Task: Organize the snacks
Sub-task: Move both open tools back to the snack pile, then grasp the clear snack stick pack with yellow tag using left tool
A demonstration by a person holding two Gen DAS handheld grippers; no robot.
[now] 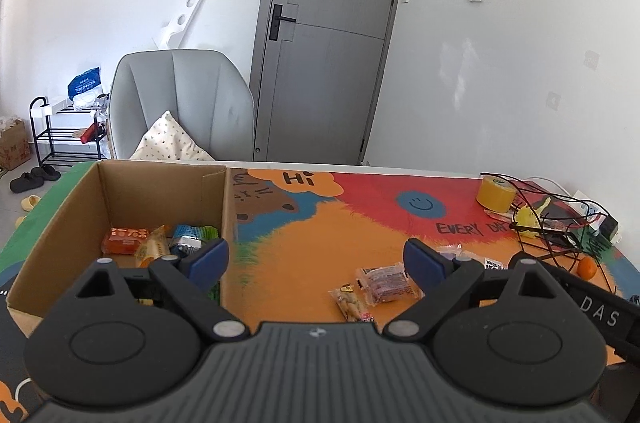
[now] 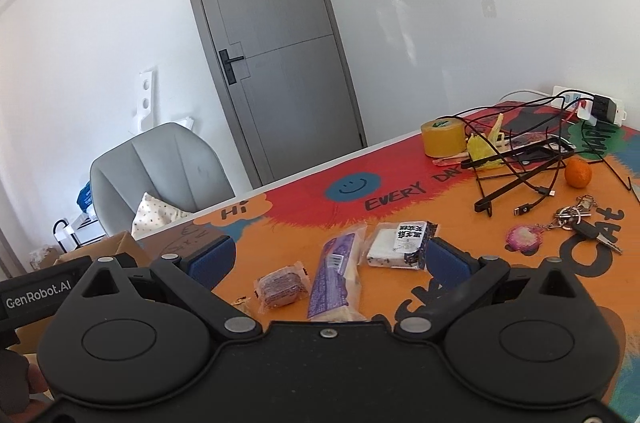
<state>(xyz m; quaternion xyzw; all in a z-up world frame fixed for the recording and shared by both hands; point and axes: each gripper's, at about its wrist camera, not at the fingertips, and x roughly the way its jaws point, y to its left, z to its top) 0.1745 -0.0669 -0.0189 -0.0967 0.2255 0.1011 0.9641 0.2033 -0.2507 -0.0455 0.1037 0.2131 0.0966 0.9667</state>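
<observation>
The left gripper (image 1: 316, 257) hovers over the bench (image 1: 304, 243) just right of the box (image 1: 60, 223), its jaws spread wide and holding nothing; the box already holds an orange packet (image 1: 126, 240) and a few other snacks. Right of the box, loose on the bench, lie a pink packet (image 1: 386, 283) and a nut packet (image 1: 350, 301). The right gripper (image 2: 328, 259), jaws equally wide and empty, hangs above a purple bar (image 2: 334, 277), a round cake (image 2: 280, 287) and a white packet (image 2: 402, 243), all well right of the box.
</observation>
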